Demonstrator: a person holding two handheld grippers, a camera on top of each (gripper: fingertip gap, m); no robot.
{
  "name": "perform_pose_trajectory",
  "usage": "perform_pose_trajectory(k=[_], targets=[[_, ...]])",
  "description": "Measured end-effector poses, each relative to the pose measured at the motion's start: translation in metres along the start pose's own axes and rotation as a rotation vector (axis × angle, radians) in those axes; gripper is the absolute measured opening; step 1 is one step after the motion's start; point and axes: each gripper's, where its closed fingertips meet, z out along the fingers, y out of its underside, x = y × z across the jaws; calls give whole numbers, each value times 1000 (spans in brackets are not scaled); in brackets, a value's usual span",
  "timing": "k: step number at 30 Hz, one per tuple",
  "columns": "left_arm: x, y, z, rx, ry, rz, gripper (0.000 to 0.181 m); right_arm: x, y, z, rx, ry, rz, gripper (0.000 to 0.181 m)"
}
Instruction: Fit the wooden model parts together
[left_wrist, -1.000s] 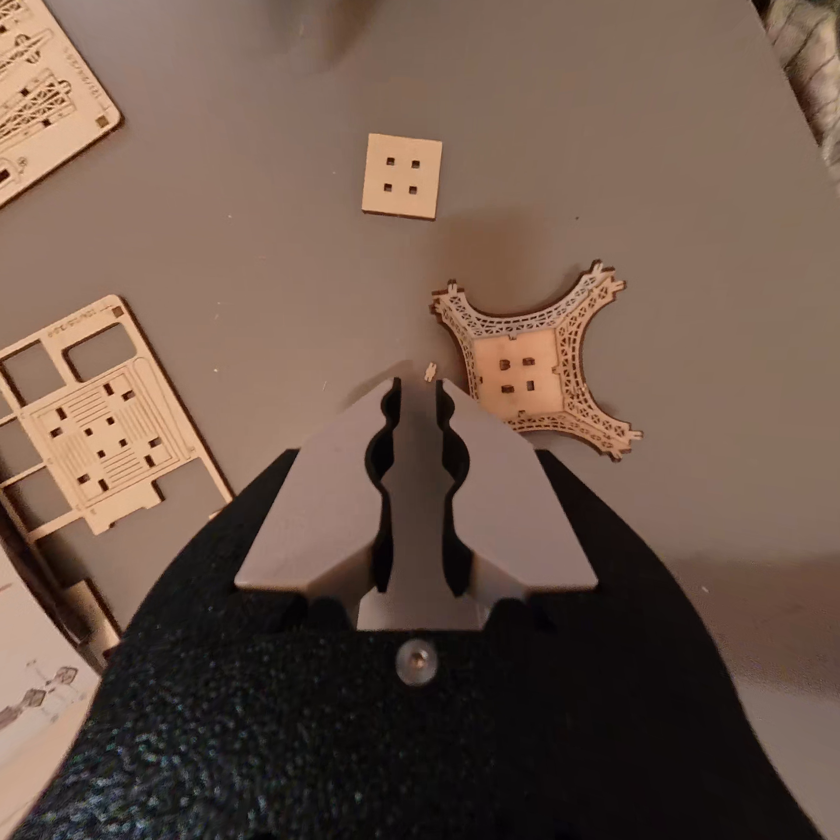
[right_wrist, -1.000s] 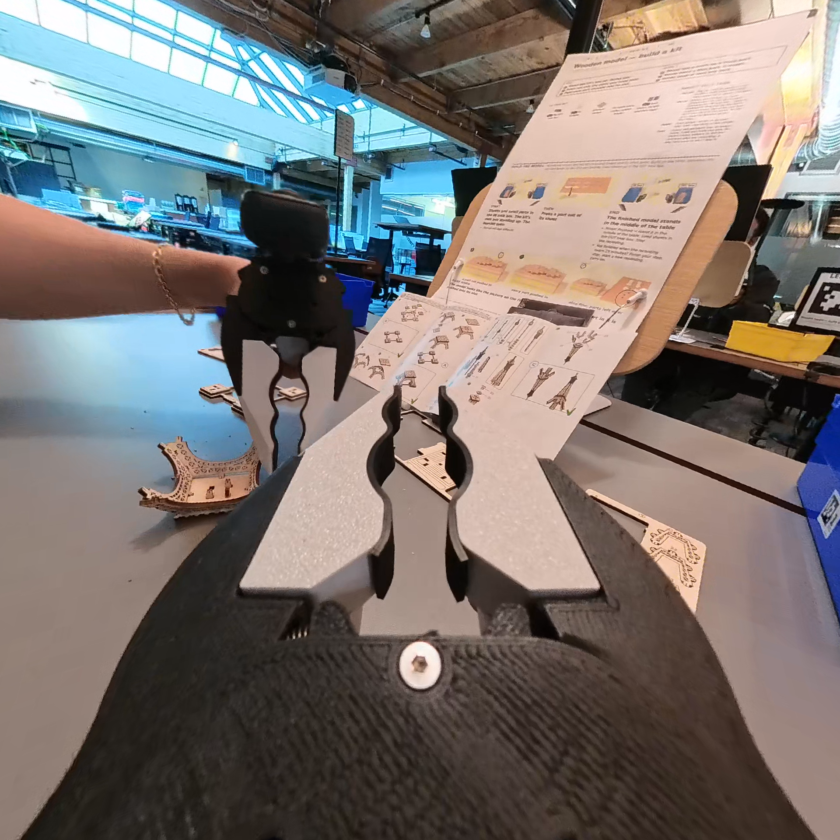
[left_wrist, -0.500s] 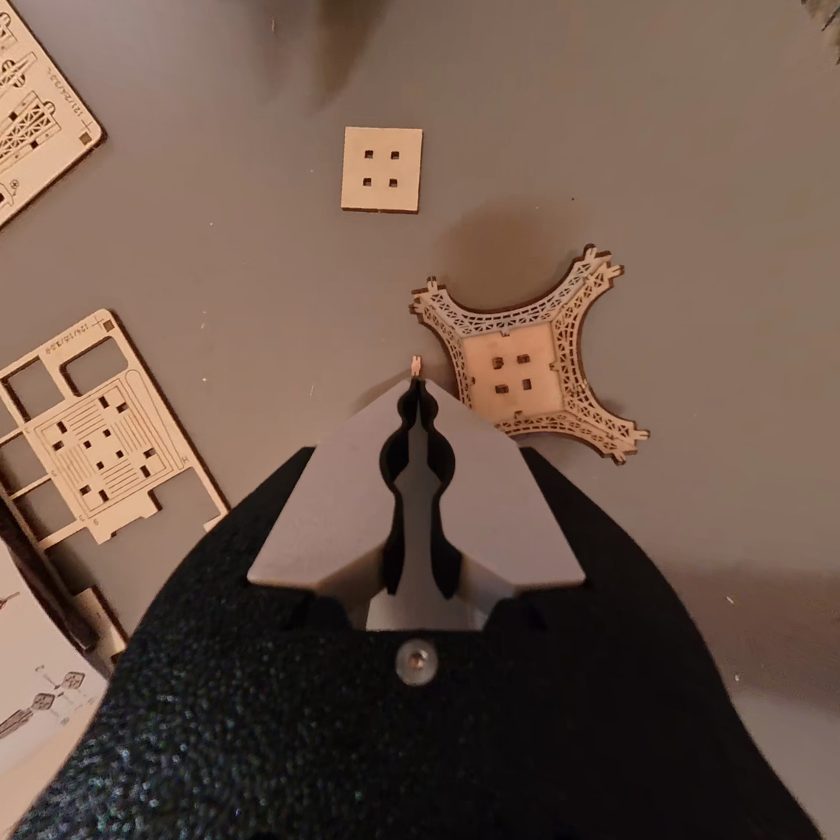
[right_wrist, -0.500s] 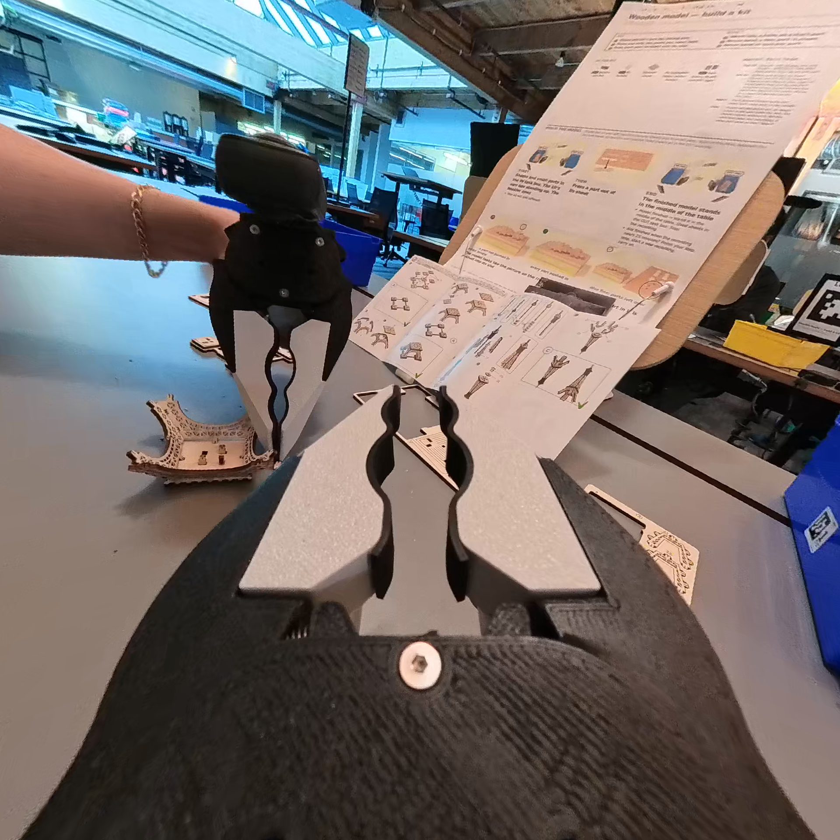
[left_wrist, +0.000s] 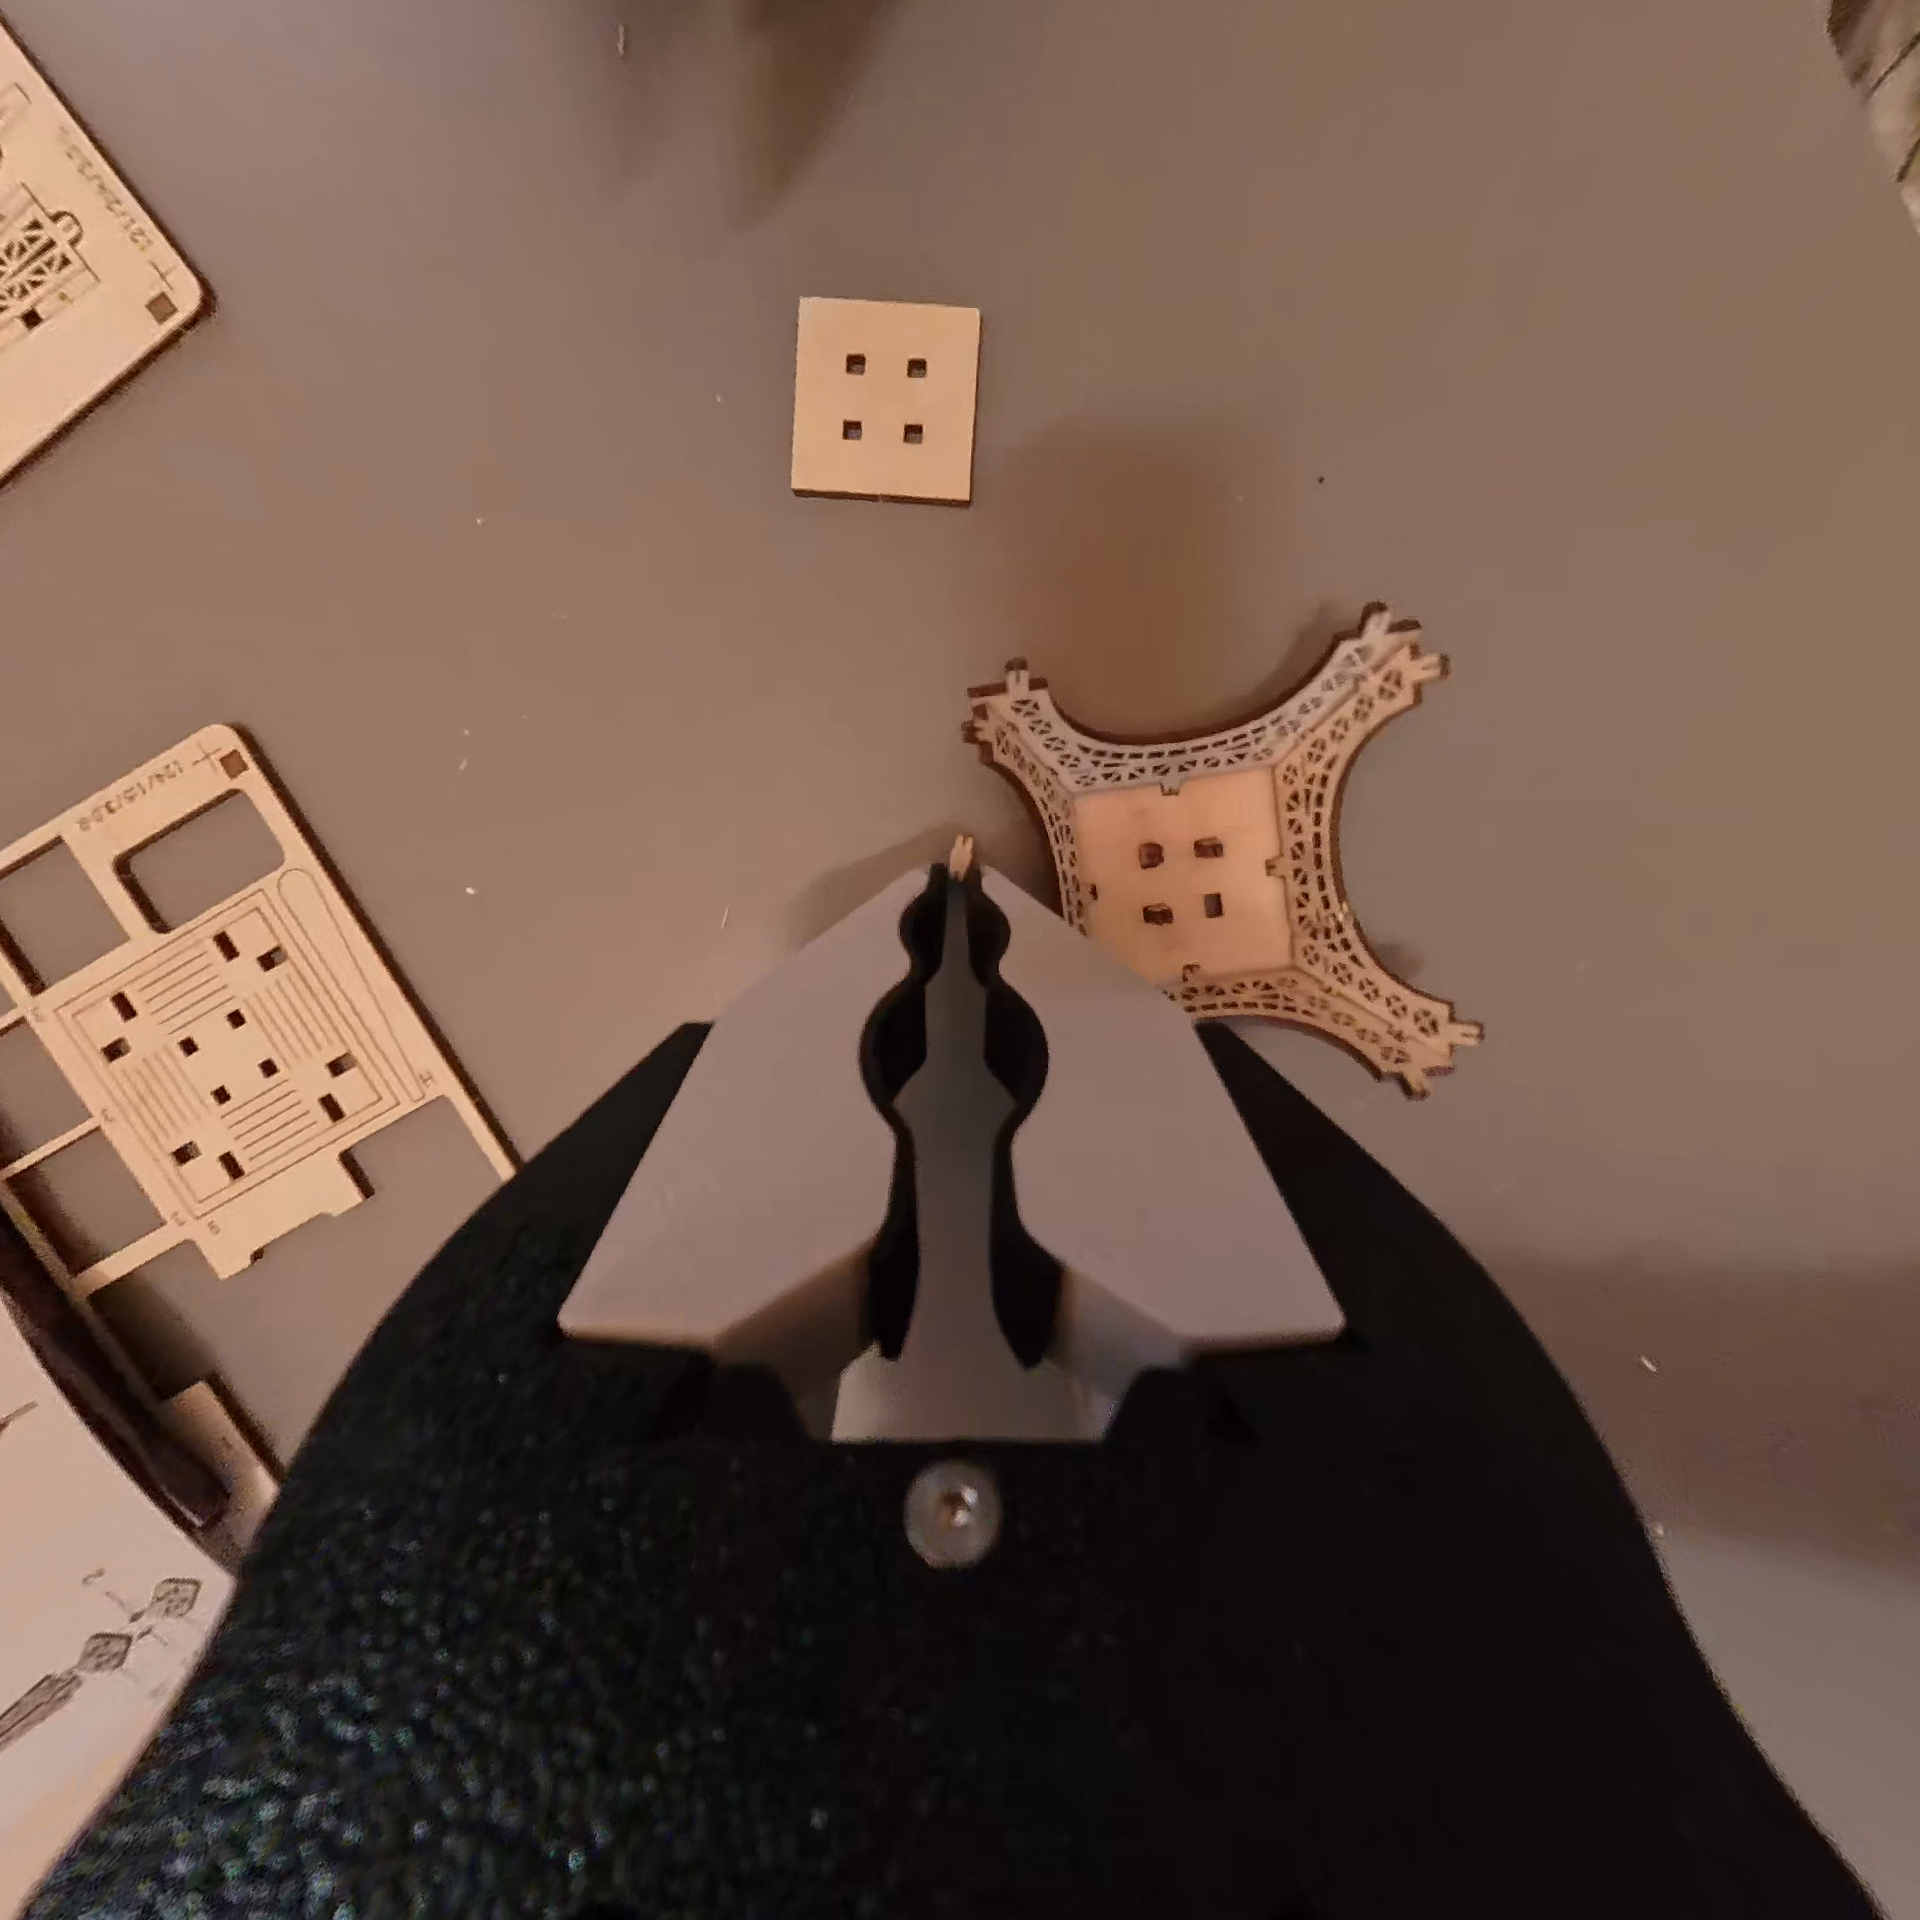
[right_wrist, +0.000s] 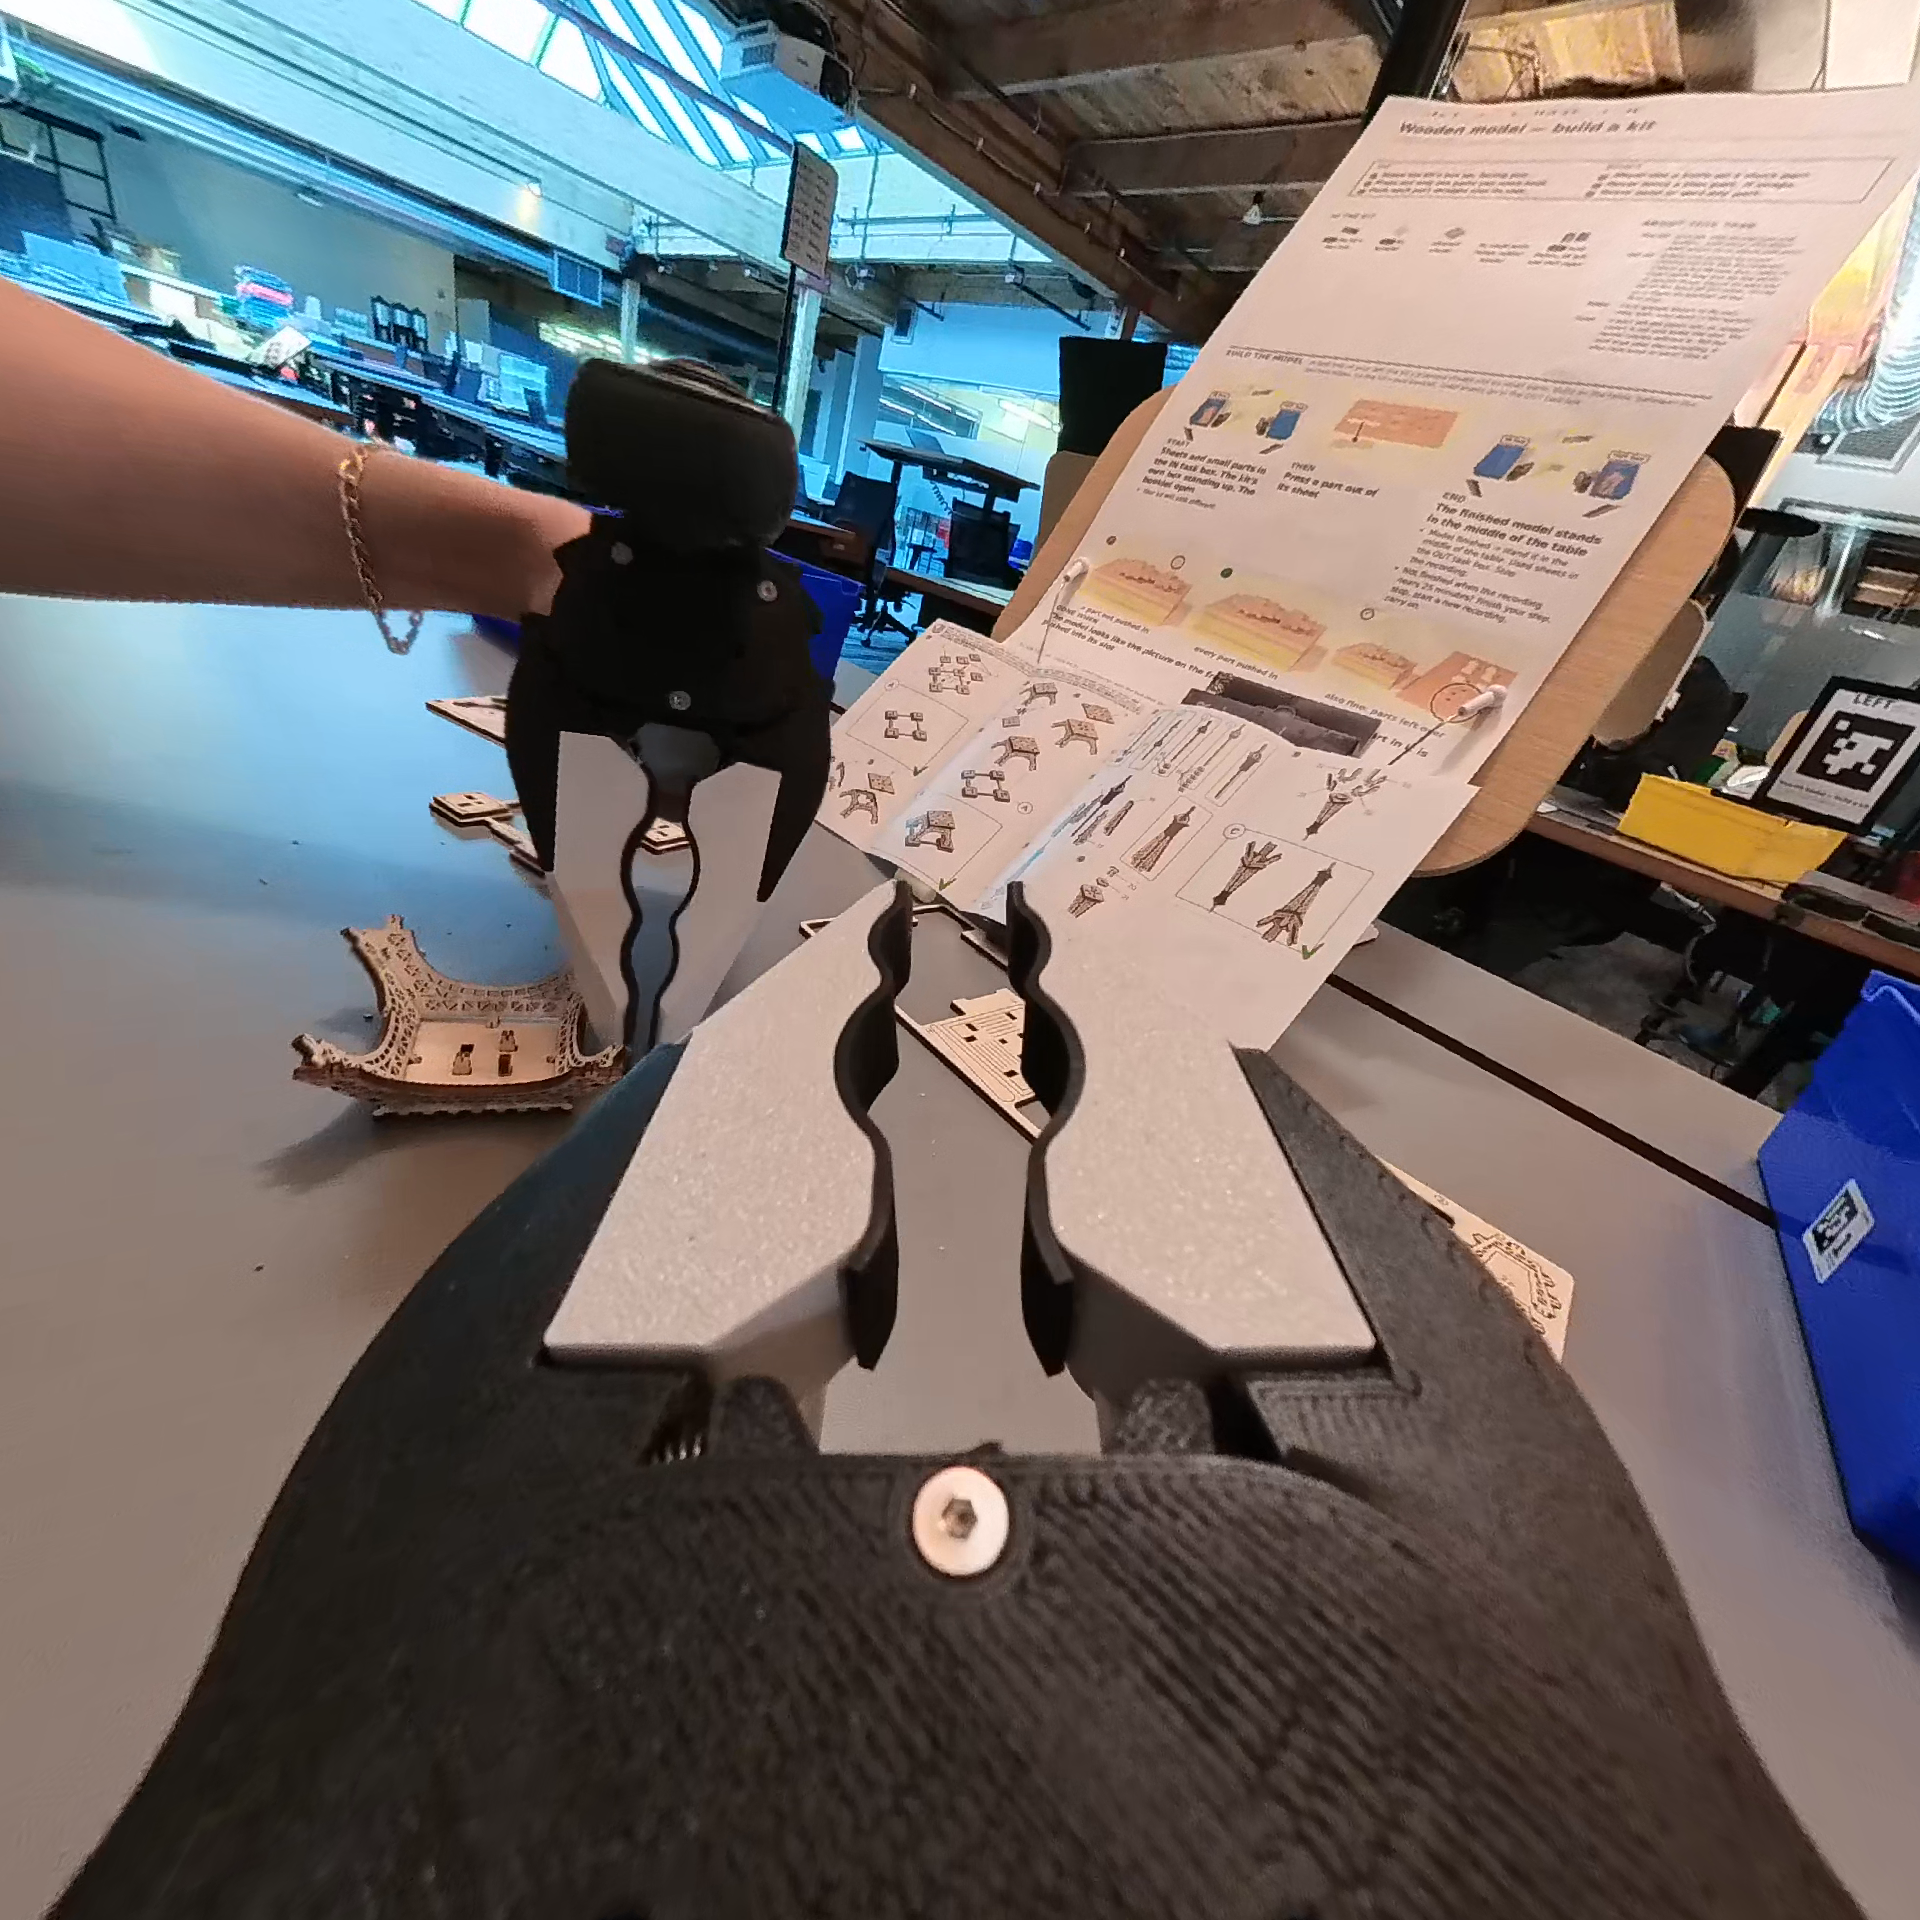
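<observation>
My left gripper (left_wrist: 956, 883) points down at the grey table and is shut on a tiny wooden peg (left_wrist: 963, 852) that sticks out past its tips. It is just left of the lattice tower base (left_wrist: 1236, 821), which lies flat with four square holes in its middle plate. A small square wooden plate (left_wrist: 886, 399) with four holes lies farther off. In the right wrist view the left gripper (right_wrist: 639, 1039) stands upright beside the tower base (right_wrist: 457, 1044). My right gripper (right_wrist: 959, 914) is open and empty, low over the table, apart from both.
Punched wooden part sheets lie at the left (left_wrist: 187, 1039) and far left (left_wrist: 62, 260). An open instruction booklet (right_wrist: 1091, 810) leans on a board with a large printed sheet (right_wrist: 1507, 416). A blue bin (right_wrist: 1860, 1247) stands at the right, another part sheet (right_wrist: 1507, 1262) beside it. There is about 15 cm between the tips of the two grippers. It is some 9 cm from my left tips to the small square wooden plate (left_wrist: 886, 399).
My left gripper was open over the tiny peg a second ago; it has shut on the peg. The right gripper has stayed open and shifted only slightly.
</observation>
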Motion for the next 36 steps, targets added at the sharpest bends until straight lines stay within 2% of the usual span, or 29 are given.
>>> perform_pose_trajectory(k=[6, 9, 12, 15, 18, 21, 23, 25, 27, 30, 33, 34, 36], targets=[[-7, 1, -3, 25, -76, -25, 0, -2, 2, 2, -17, -10, -11, 15], [-17, 3, -16, 4, -192, -38, 0, -2, 2, 2, -15, -11, -3, 16], [-24, -1, -37, -77, -365, 5, 0, 2, 1, 1, -5, 0, 17, 23], [-22, -22, -60, -133, -548, 107, 0, 0, 4, 3, -65, -13, 132, 29], [-17, -50, -80, -141, -716, 195, 0, -21, -8, 12, -107, -127, 339, 33], [-11, -76, -93, -109, -837, 273, 0, -43, -24, 18, -79, -225, 495, 34], [-9, -86, -100, -113, -906, 315, 0, -50, -35, 18, -24, -279, 585, 27], [-9, -89, -105, -135, -953, 336, 0, -51, -40, 18, 13, -313, 685, 16], [-6, -94, -106, -126, -965, 354, 0, -51, -42, 17, 38, -336, 747, 14], [-2, -102, -103, -102, -971, 371, 0, -57, -36, 21, 3, -335, 734, 16], [-3, -103, -105, -113, -985, 374, 0, -63, -37, 23, -7, -346, 716, 9], [-2, -103, -105, -113, -978, 370, 0, -63, -37, 22, 2, -348, 713, 1], [-2, -103, -106, -104, -980, 368, 0, -62, -40, 22, 29, -347, 721, 0]])
